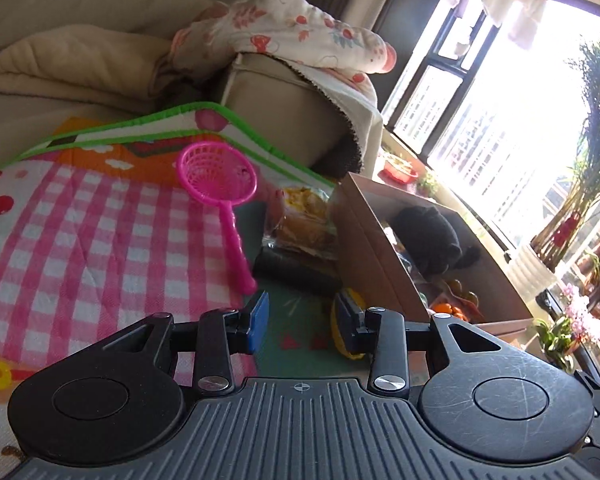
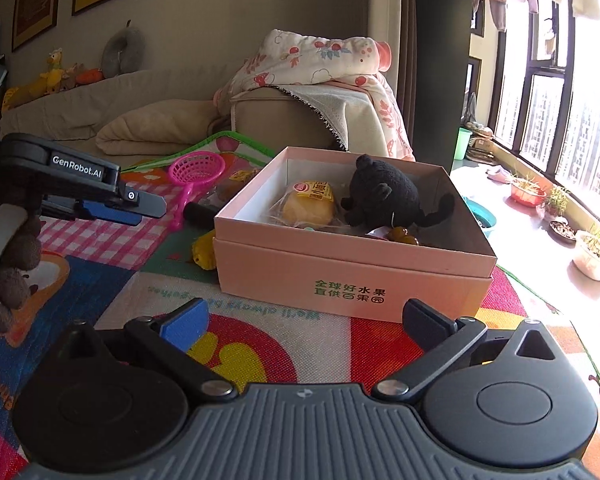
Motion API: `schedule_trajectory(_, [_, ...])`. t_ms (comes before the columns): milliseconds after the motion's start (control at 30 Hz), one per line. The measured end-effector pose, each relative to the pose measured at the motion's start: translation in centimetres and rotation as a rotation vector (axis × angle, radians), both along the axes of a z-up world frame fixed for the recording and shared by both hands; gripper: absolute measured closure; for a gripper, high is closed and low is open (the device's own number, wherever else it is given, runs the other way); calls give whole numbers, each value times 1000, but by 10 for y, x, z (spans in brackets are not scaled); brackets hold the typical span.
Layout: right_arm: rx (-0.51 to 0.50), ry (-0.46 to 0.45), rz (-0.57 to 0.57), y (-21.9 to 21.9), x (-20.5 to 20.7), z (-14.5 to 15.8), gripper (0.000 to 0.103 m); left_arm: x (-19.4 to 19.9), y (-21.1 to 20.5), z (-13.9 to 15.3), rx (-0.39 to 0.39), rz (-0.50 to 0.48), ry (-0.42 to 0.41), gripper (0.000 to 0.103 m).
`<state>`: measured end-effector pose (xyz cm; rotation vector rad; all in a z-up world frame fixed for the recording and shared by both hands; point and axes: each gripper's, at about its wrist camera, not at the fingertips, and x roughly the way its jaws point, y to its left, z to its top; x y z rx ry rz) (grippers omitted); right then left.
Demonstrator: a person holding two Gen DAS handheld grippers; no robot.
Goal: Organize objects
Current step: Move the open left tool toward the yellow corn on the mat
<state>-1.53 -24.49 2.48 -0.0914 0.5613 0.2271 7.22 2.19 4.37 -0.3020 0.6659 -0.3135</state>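
1. Right claw (image 2: 306, 320): jaws spread wide, empty, low over the play mat (image 2: 260, 344). It faces the pink box (image 2: 340, 272), probably readied for a pickup.
2. Left claw (image 1: 304, 318): narrow gap, nothing between the pads. It is aimed near the yellow toy (image 1: 336, 320), which lies against the box.
3. Box stands open as the collection point and holds a black plush (image 2: 384, 196) and a wrapped bun (image 2: 308, 208).
4. Beyond: pink strainer (image 1: 218, 174), snack packet (image 1: 300, 220) and dark roll (image 1: 296, 272) lie loose on the mat, unsorted.

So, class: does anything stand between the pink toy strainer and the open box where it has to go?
Yes. A wrapped snack and a dark roll lie on the mat between the pink toy strainer and the open box's near wall.
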Motion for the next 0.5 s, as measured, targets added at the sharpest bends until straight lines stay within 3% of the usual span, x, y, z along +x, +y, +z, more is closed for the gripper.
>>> schedule_trajectory(267, [31,8,-11,-6,-1,-7,0,12,-8,-6,94,52,-16,63])
schedule_trajectory(433, [38,7,-8,-6,0,-7,0,10,-23,-8,182,-10,-80,63])
schedule_trajectory(500, [39,15,-7,-6,1,-8,0,17,-28,-6,179,-14,-87,63])
